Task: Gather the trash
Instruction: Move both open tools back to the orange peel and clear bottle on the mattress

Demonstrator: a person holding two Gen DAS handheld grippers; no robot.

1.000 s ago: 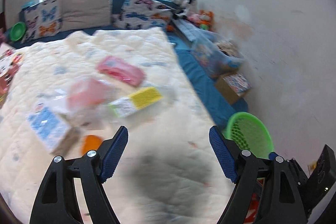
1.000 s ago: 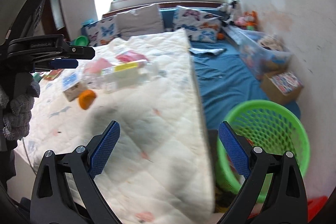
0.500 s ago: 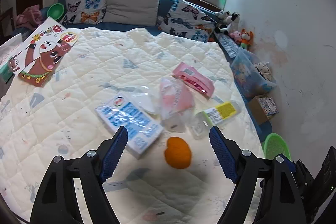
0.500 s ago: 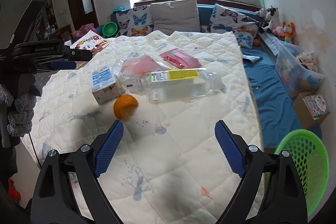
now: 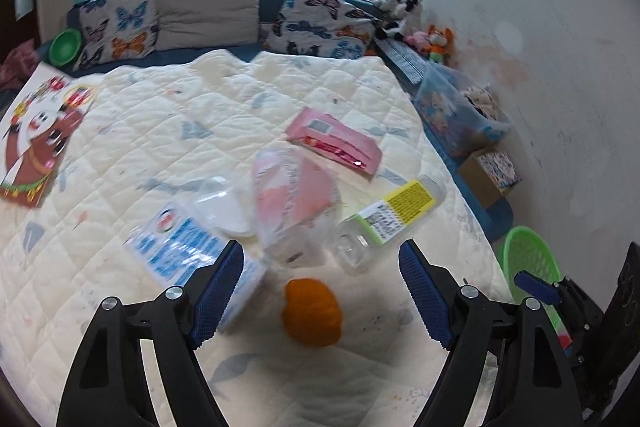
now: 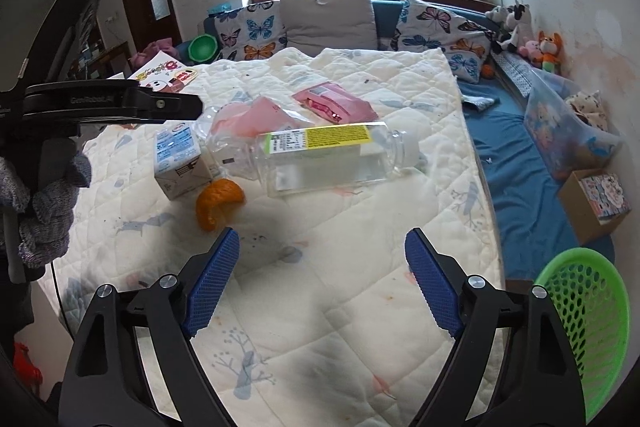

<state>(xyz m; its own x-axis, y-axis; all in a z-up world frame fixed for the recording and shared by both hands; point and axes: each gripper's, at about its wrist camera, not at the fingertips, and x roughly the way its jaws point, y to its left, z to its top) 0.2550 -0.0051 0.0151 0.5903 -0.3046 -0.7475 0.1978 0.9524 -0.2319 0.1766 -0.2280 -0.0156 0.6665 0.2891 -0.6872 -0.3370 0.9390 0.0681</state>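
My left gripper (image 5: 320, 287) hangs open over the quilt (image 5: 160, 131), the orange peel (image 5: 312, 311) between its fingers but untouched. My right gripper (image 6: 320, 279) is closing on nothing. Beyond lie the carton (image 6: 178, 157), bottle (image 6: 328, 157) and pink packet (image 6: 334, 101). Only the right view shows the peel's hollow curl and my gloved hand (image 6: 44, 211); both catch the green basket (image 6: 588, 323) beside the bed.

Carton (image 6: 176, 159), peel (image 6: 218, 203) and bottle (image 6: 328, 159) lie together on quilt (image 6: 360, 287).
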